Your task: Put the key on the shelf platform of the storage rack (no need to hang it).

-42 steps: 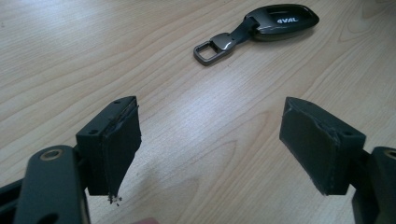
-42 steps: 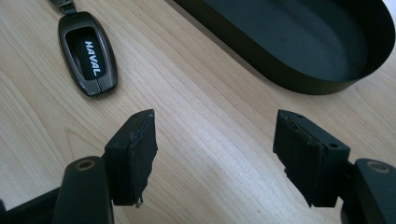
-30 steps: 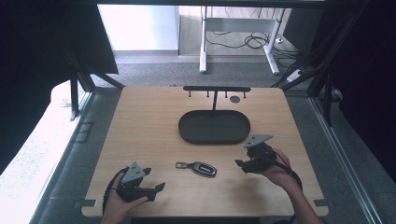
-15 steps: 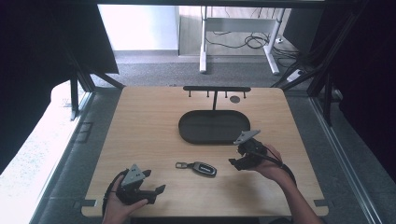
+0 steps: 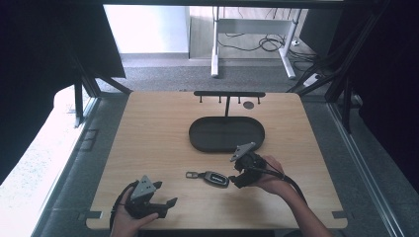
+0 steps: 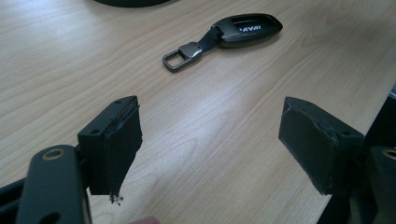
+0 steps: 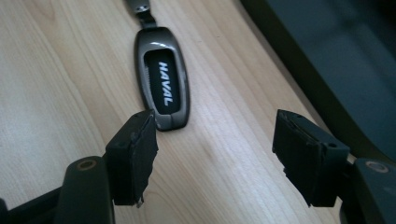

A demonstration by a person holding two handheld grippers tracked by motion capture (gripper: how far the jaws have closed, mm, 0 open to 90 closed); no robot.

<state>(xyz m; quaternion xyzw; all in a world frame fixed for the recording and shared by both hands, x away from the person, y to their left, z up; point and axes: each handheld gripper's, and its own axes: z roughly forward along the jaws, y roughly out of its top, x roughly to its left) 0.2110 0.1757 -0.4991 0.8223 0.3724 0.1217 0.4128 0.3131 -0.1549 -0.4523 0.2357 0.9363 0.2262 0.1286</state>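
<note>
Here my left gripper (image 5: 165,203) rests near the table's (image 5: 148,128) front edge, jaws wide and empty, well apart from the key fob (image 5: 216,178). The fob lies mid-table, long axis running left-right, ring end toward my left. My right gripper (image 5: 236,174) is far nearer, jaws half-spread and empty, one pad just beside the fob's end. The dark tray (image 5: 197,140) sits behind; bare wood surrounds the fob.
</note>
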